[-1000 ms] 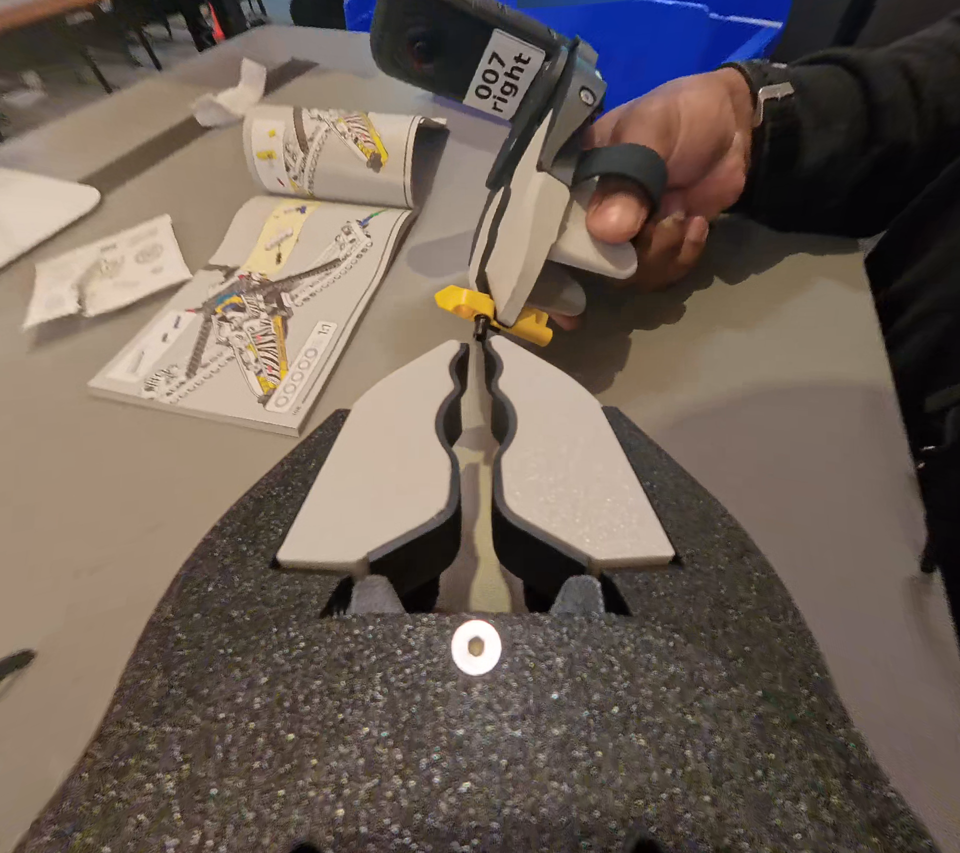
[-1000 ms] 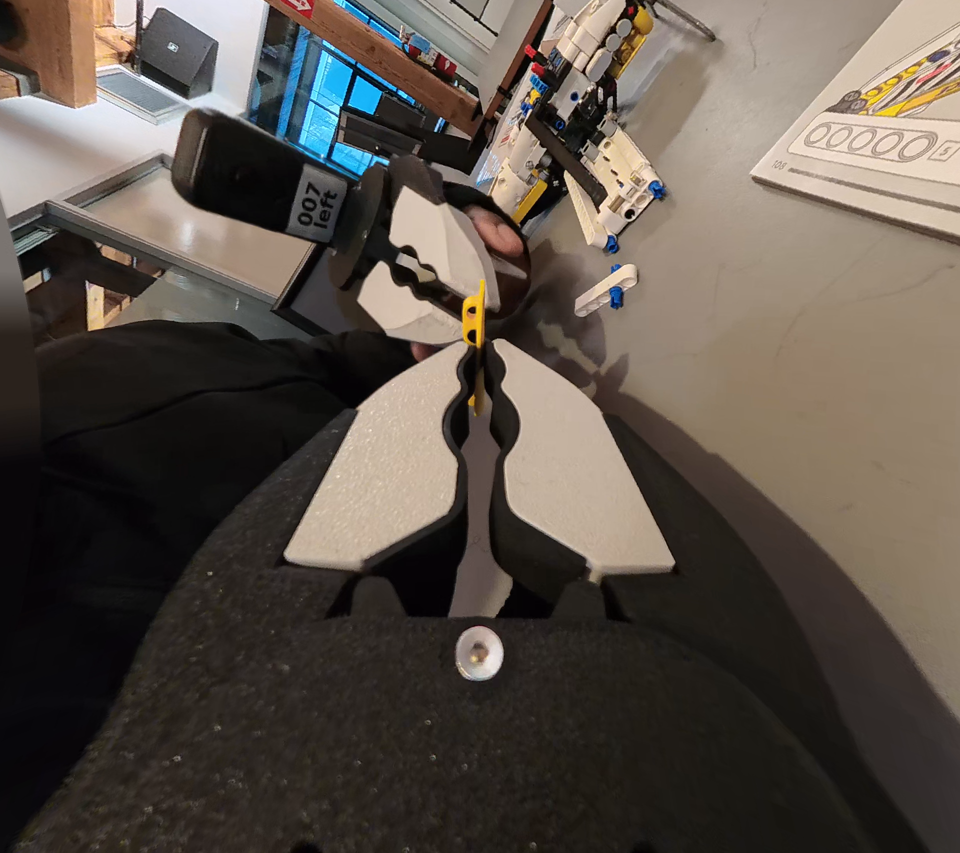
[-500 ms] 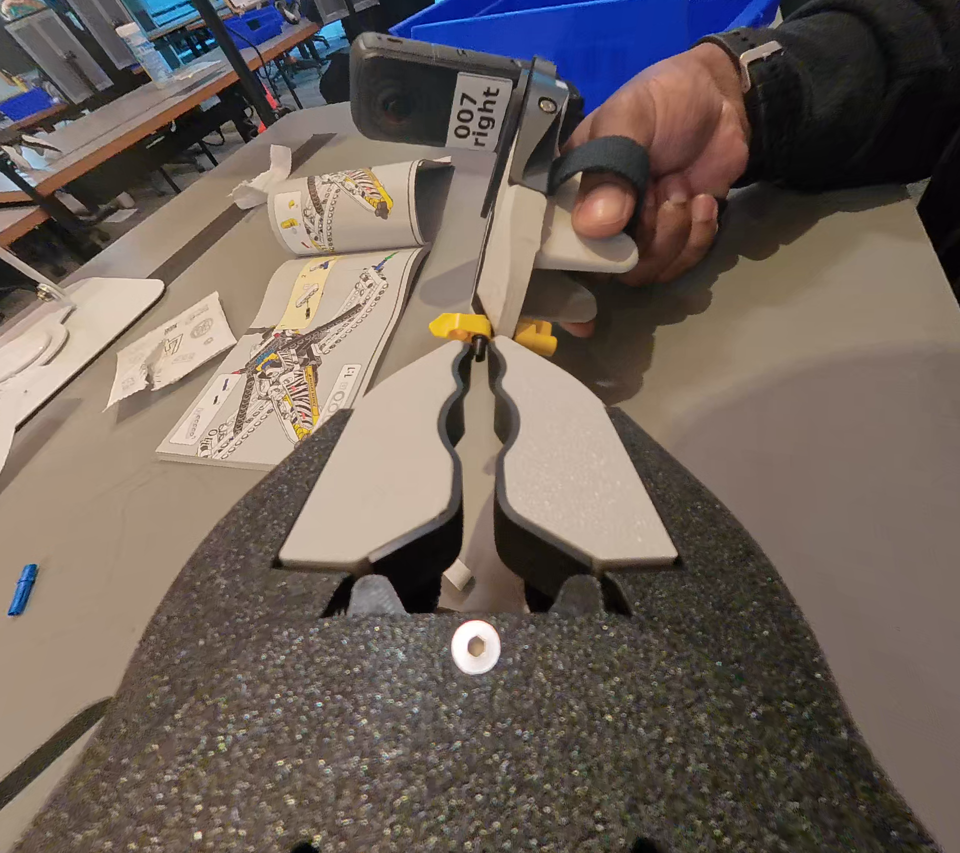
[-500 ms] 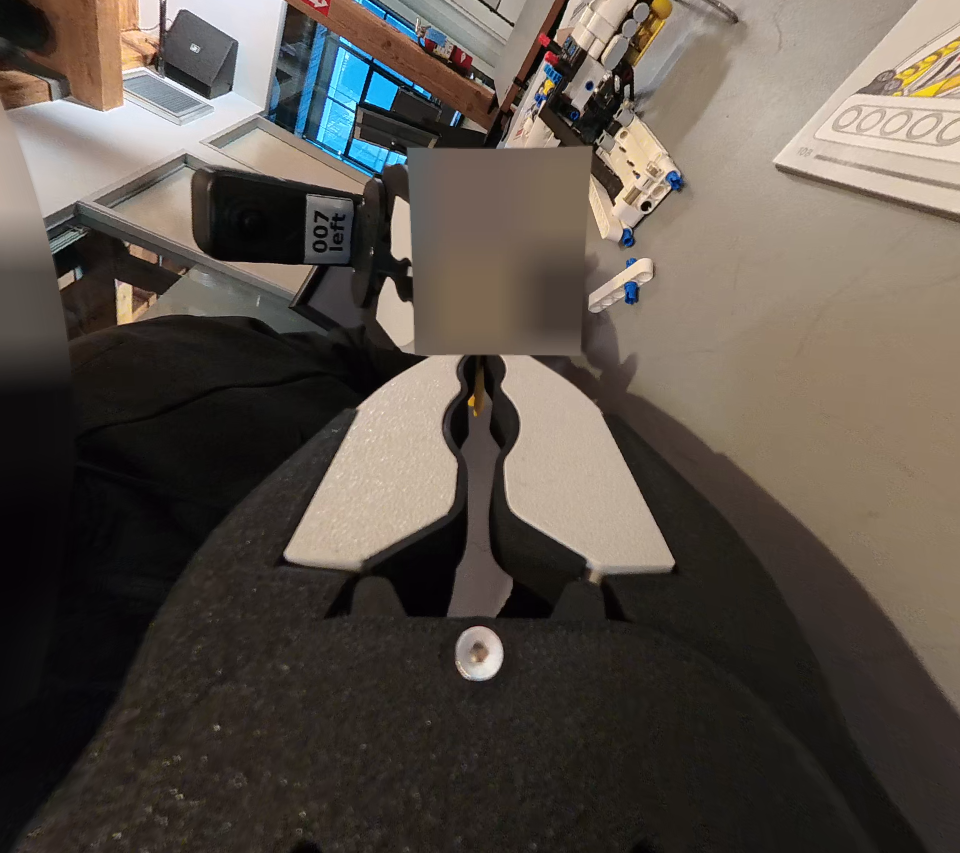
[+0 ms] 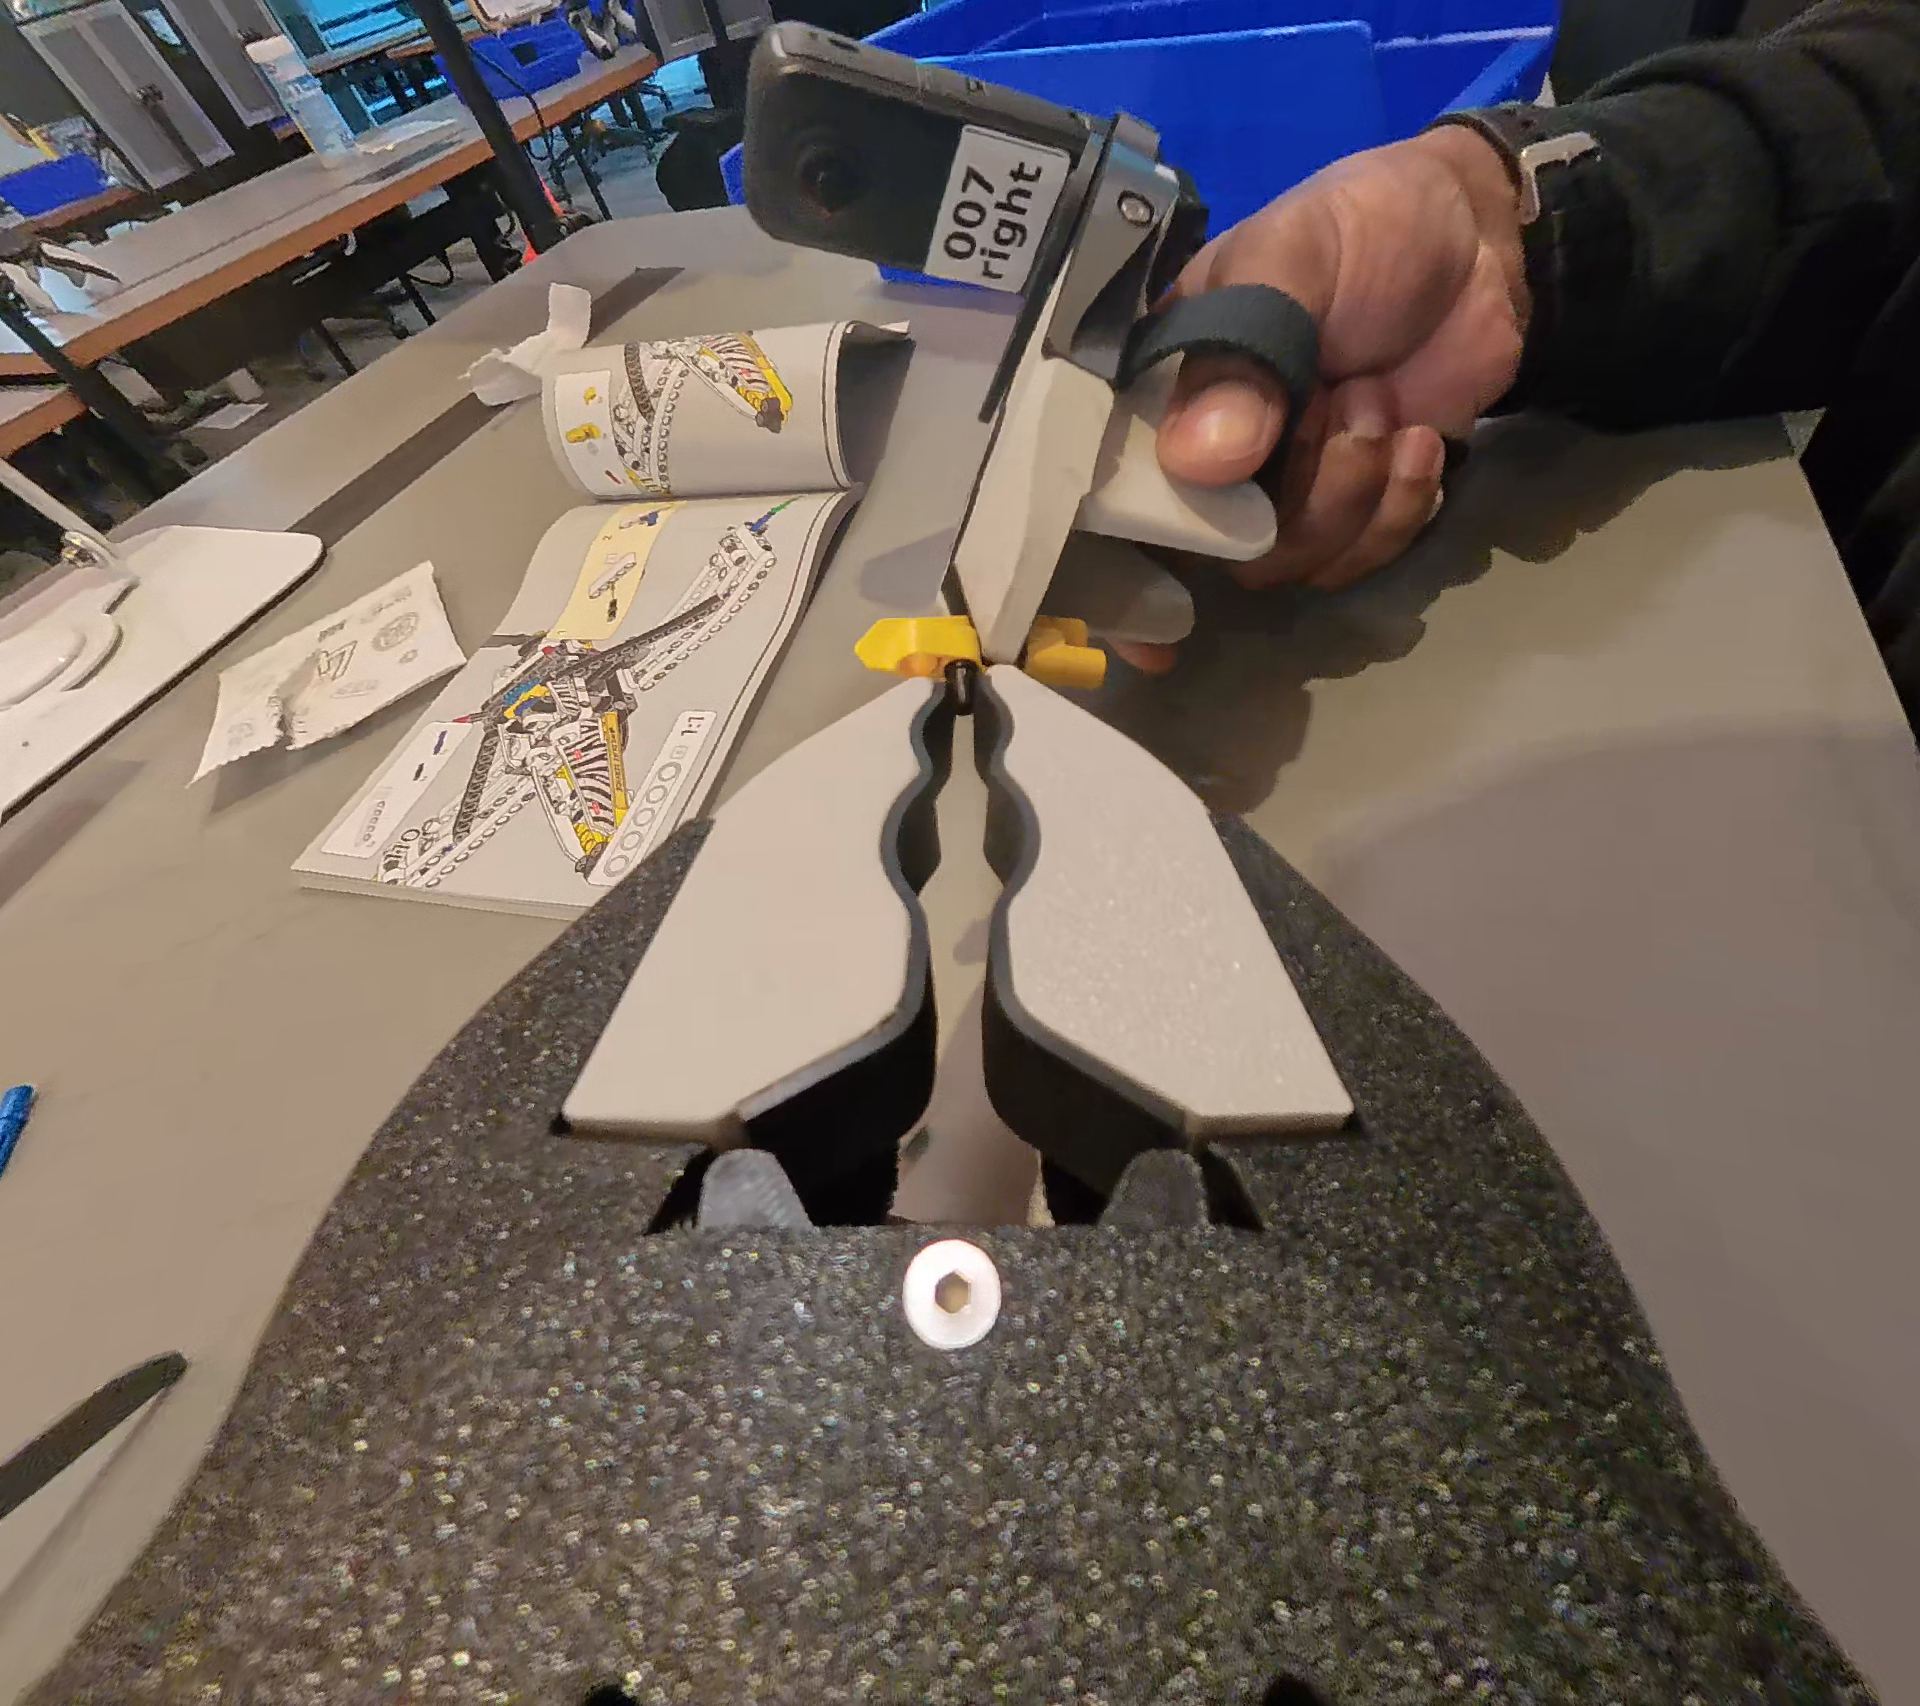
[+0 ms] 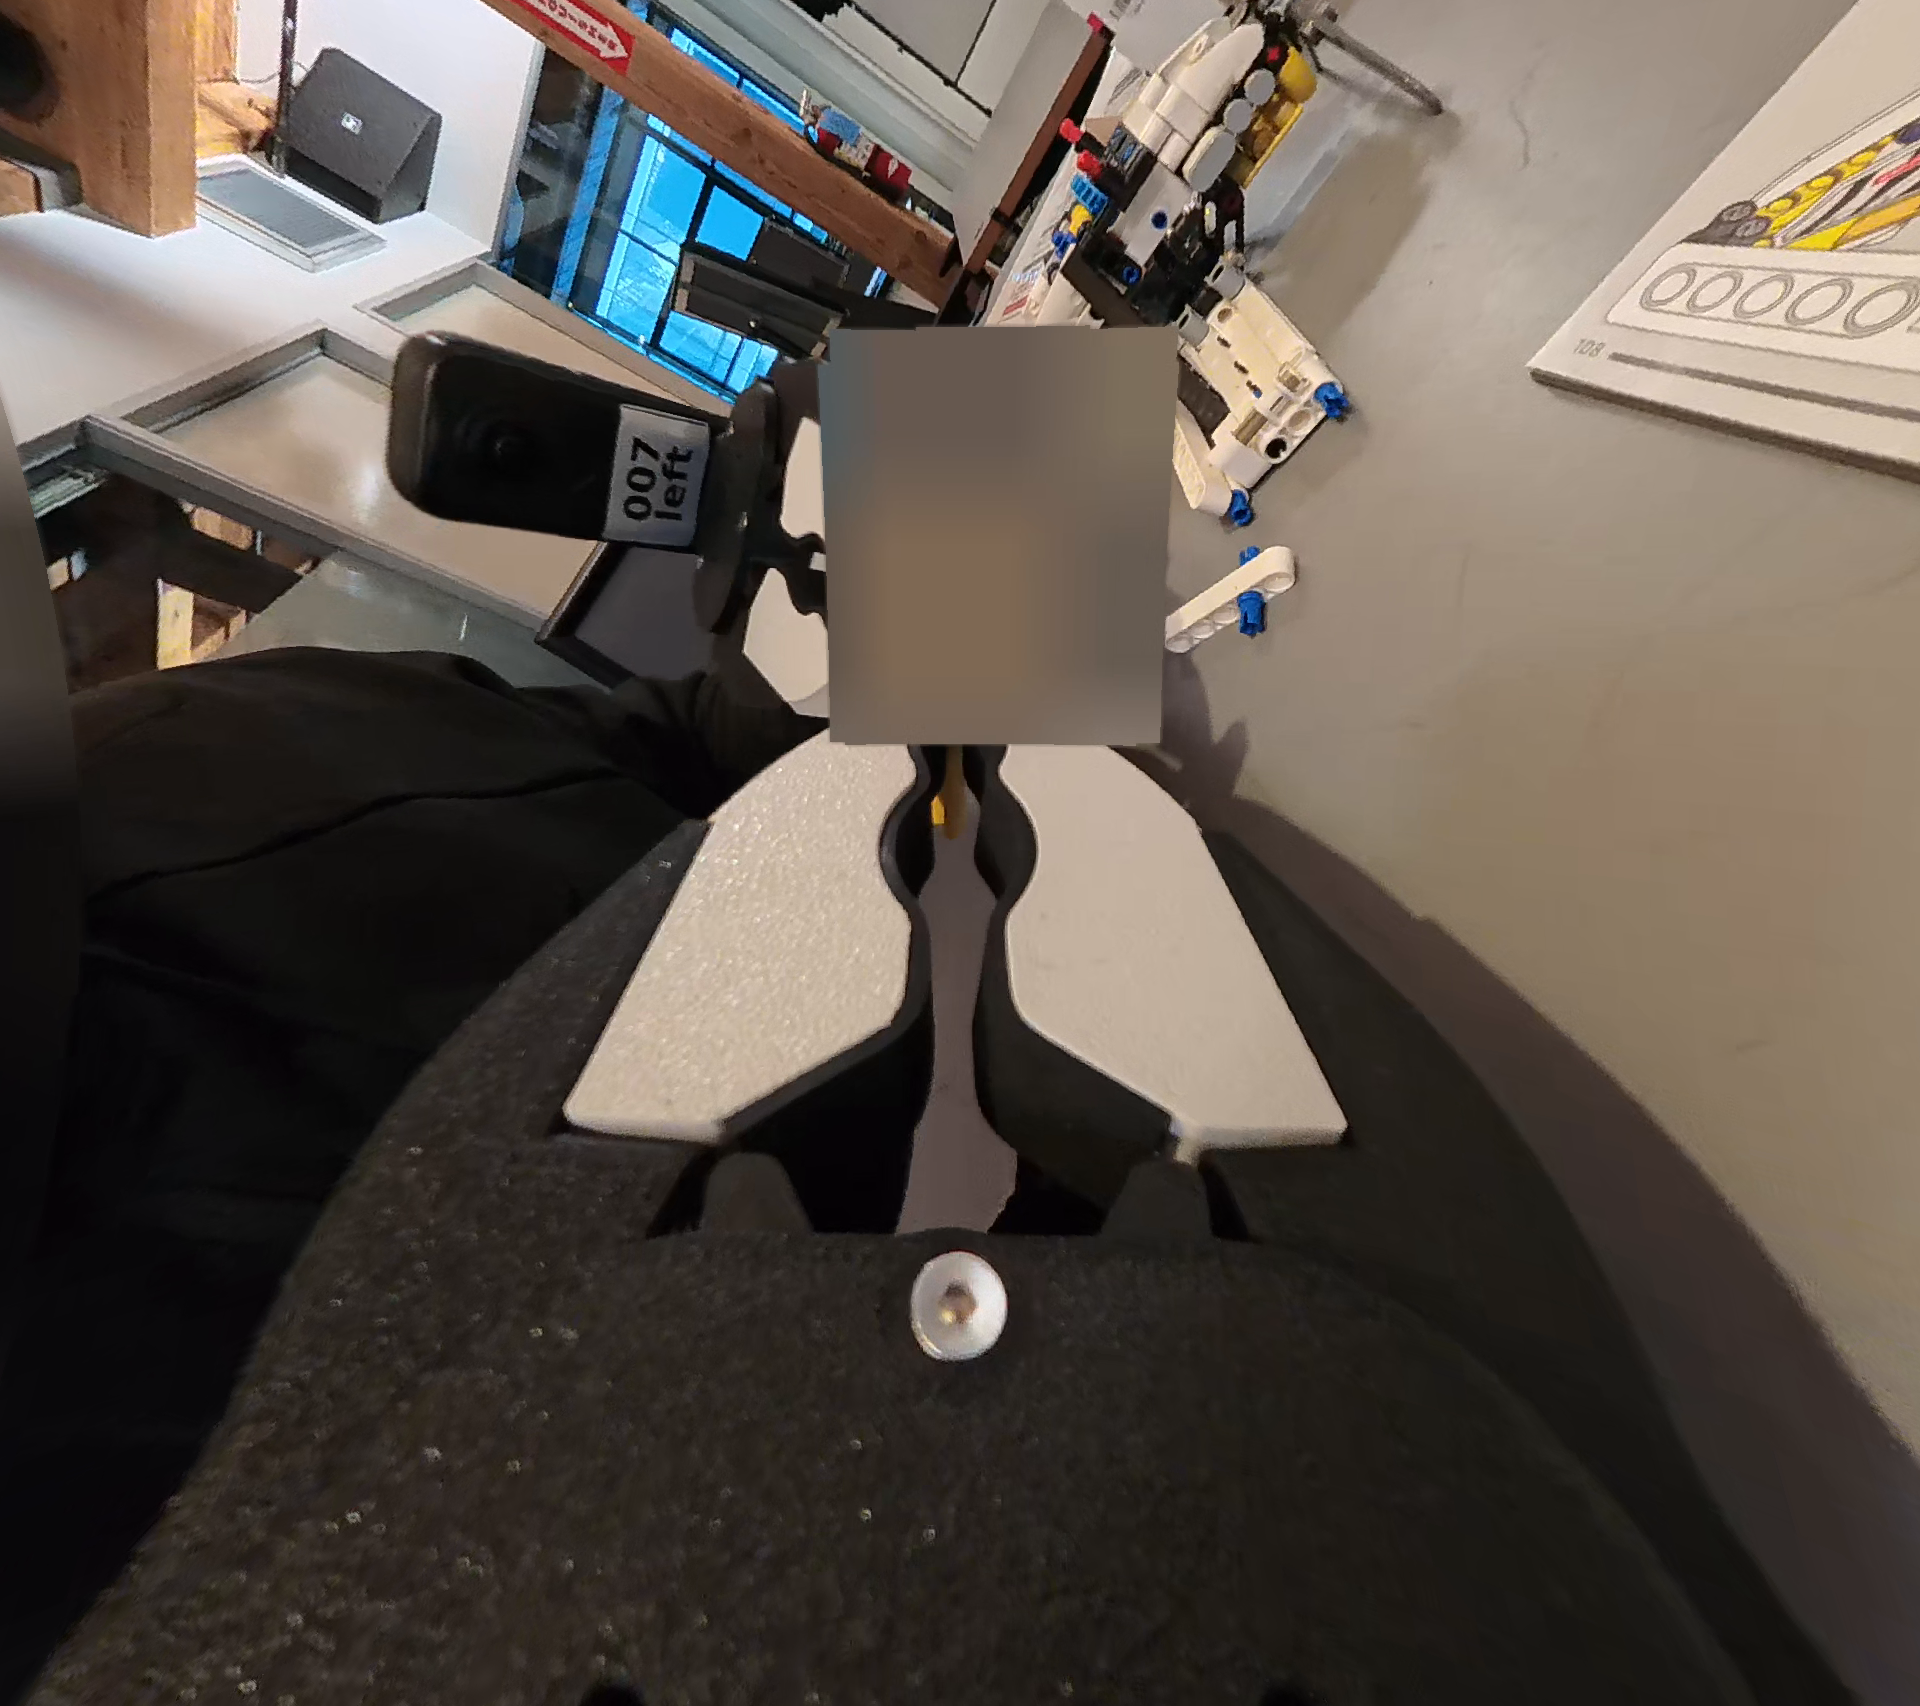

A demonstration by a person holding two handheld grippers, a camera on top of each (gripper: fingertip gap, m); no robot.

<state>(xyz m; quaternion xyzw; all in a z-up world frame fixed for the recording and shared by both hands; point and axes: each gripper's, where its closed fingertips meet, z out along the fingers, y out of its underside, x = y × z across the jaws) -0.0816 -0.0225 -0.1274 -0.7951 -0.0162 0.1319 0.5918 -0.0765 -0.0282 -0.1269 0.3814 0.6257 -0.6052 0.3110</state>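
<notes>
Jaws beside booklet (image 5: 582, 669), blue bins (image 5: 1195, 35)

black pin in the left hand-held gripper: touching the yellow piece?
Touching. The left wrist view shows the black pin, pinched at the left hand-held gripper tips, meeting the underside of the yellow piece with no gap.

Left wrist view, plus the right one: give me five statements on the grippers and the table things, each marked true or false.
1. The right gripper is shut on a flat yellow plastic building piece. True.
2. The left gripper pinches a small black pin at its fingertips. True.
3. The open paper instruction booklet lies closed on the grey table. False: it lies open, one page curled over.
4. The stacked plastic bins behind the right gripper are red. False: they are blue.
5. A short white plastic beam with blue pins lies loose on the table. True.
</notes>
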